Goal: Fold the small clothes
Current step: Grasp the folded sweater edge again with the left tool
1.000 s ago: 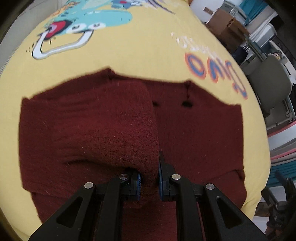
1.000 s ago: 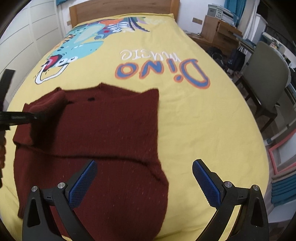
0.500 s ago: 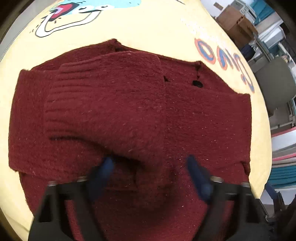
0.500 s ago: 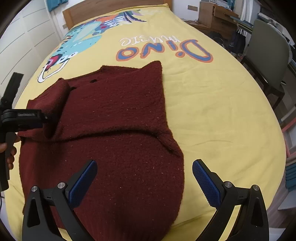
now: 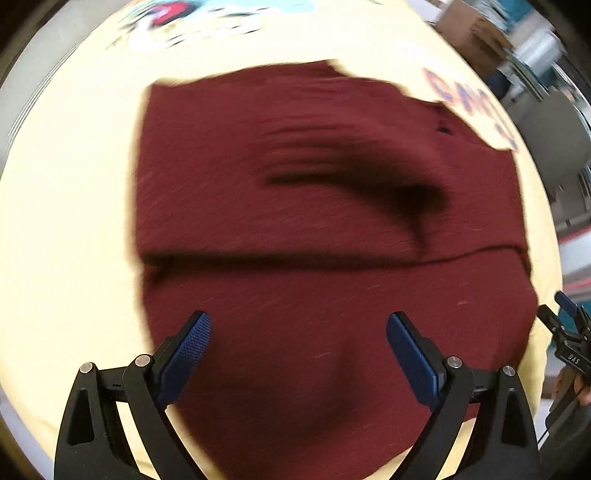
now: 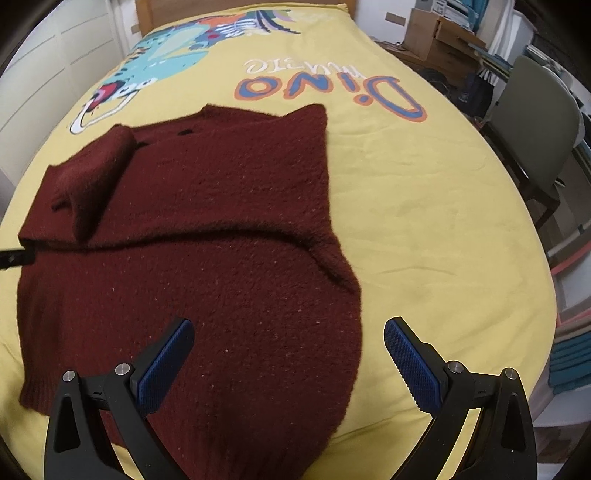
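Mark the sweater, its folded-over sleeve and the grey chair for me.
sweater (image 6: 229,295): right wrist view, middle of the body.
folded-over sleeve (image 6: 92,177): right wrist view, its upper face.
grey chair (image 6: 535,110): right wrist view, backrest.

the left wrist view is motion-blurred; the sweater (image 5: 314,229) runs off its bottom edge, print (image 5: 207,18) smeared.

A bed (image 6: 424,221) with a wooden headboard (image 6: 236,7) at the far end carries a yellow cover (image 6: 436,258) printed with a blue dinosaur (image 6: 166,51) and "Dino" lettering (image 6: 332,92), and a dark red knit sweater (image 6: 221,258) lies flat on its near left part, sleeves folded in.
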`<state>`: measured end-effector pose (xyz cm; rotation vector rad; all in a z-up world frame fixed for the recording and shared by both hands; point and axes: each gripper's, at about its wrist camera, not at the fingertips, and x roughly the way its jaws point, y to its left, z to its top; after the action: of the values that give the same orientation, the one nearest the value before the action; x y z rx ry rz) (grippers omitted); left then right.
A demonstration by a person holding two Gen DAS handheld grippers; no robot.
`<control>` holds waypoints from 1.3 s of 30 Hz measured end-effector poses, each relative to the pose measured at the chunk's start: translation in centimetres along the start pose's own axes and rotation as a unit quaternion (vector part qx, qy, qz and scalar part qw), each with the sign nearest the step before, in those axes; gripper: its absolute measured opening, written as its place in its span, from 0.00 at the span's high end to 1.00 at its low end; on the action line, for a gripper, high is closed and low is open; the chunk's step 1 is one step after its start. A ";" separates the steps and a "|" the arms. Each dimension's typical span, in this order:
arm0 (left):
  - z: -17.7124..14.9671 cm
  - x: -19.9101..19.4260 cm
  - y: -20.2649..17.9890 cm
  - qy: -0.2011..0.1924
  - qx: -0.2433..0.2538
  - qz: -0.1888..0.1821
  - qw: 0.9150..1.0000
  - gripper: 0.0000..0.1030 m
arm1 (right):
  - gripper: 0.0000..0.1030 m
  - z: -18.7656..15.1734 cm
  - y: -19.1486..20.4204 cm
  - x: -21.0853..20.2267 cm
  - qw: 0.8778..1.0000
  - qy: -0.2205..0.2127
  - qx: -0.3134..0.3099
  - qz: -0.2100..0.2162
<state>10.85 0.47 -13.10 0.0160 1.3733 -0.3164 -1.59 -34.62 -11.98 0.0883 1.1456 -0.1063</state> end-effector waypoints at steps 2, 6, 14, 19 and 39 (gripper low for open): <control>-0.3 0.5 2.6 0.000 -0.024 0.024 0.999 0.09 | 0.01 -0.1 0.7 0.5 1.000 0.006 -0.004 0.005; 0.6 1.7 6.3 -0.009 -0.068 0.054 0.996 0.09 | 0.01 -0.3 2.1 1.0 1.000 0.014 -0.016 0.007; 3.8 4.5 7.2 -0.027 -0.063 0.043 0.997 0.17 | 0.01 -0.4 5.4 2.6 0.998 0.030 -0.049 -0.014; 5.1 5.5 5.2 -0.026 -0.029 0.034 0.999 0.64 | 0.01 1.4 8.5 2.6 0.997 0.024 -0.078 -0.007; 5.8 7.6 5.9 -0.020 -0.026 -0.008 0.999 0.86 | 0.01 13.9 30.0 8.1 0.956 0.007 -0.292 0.034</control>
<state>19.07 3.41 -20.28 -0.0451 1.3426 -0.2931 18.19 -6.92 -13.22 -0.3984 1.1473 0.2971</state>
